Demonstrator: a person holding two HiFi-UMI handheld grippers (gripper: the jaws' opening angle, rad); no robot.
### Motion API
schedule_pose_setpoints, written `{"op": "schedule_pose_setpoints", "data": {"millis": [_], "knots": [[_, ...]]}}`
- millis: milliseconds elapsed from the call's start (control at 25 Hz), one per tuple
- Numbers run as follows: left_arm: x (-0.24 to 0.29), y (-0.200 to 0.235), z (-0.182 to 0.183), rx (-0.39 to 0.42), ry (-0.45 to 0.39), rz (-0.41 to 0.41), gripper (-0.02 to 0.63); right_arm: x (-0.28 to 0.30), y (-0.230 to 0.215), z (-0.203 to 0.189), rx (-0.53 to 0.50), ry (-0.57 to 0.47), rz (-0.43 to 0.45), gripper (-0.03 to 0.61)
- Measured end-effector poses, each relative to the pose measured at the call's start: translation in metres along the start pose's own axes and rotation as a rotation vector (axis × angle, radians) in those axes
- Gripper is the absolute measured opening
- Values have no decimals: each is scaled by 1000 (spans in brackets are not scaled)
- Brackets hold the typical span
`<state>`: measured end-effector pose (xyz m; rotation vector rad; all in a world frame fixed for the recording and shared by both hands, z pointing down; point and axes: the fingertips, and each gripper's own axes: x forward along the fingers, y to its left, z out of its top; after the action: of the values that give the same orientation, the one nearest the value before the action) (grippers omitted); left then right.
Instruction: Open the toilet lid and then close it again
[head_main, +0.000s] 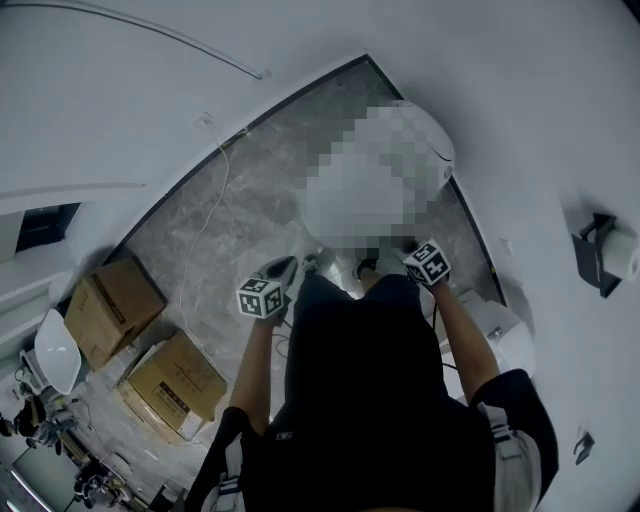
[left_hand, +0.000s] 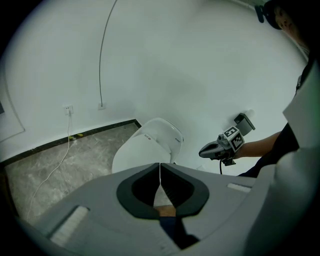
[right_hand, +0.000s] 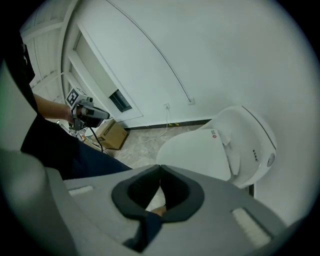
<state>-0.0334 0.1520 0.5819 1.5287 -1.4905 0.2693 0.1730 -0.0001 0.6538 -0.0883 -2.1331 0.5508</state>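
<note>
The white toilet (left_hand: 152, 145) stands against the wall with its lid (right_hand: 200, 150) down; in the head view a mosaic patch covers most of it. My left gripper (left_hand: 160, 171) is shut with nothing between its jaws and hangs short of the bowl's front. My right gripper (right_hand: 160, 170) is also shut and empty, above and in front of the lid and not touching it. In the head view the left gripper (head_main: 290, 265) and right gripper (head_main: 415, 252) flank the person's legs. Each gripper view shows the other: right gripper (left_hand: 220, 149), left gripper (right_hand: 87, 114).
Two cardboard boxes (head_main: 112, 308) (head_main: 175, 385) sit on the marble floor at the left. A white cable (head_main: 215, 200) runs from a wall socket (left_hand: 68, 109) across the floor. A toilet-paper holder (head_main: 605, 255) hangs on the right wall.
</note>
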Motion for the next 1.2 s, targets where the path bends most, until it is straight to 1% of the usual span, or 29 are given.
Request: {"op": "schedule_pose_setpoints", "data": {"millis": [160, 240, 400, 560, 800, 920, 1120, 1200], "knots": [[7, 8, -9, -24, 34, 10, 14, 2, -12, -8, 38, 16, 0, 3], [17, 10, -12, -34, 45, -6, 14, 5, -20, -21, 67, 32, -9, 3], [32, 17, -2, -27, 23, -49, 14, 15, -31, -40, 105, 73, -57, 3], [42, 25, -10, -39, 51, -69, 14, 20, -32, -55, 155, 82, -87, 3], [60, 32, -25, -62, 70, -97, 14, 30, -35, -57, 182, 82, -116, 3], [68, 40, -34, -45, 102, -107, 14, 41, -35, -53, 171, 79, -113, 3], [83, 55, -57, 30, 172, -120, 14, 62, -44, -59, 172, 92, -108, 3], [91, 62, -64, 27, 183, -123, 14, 70, -49, -64, 180, 93, -110, 3]]}}
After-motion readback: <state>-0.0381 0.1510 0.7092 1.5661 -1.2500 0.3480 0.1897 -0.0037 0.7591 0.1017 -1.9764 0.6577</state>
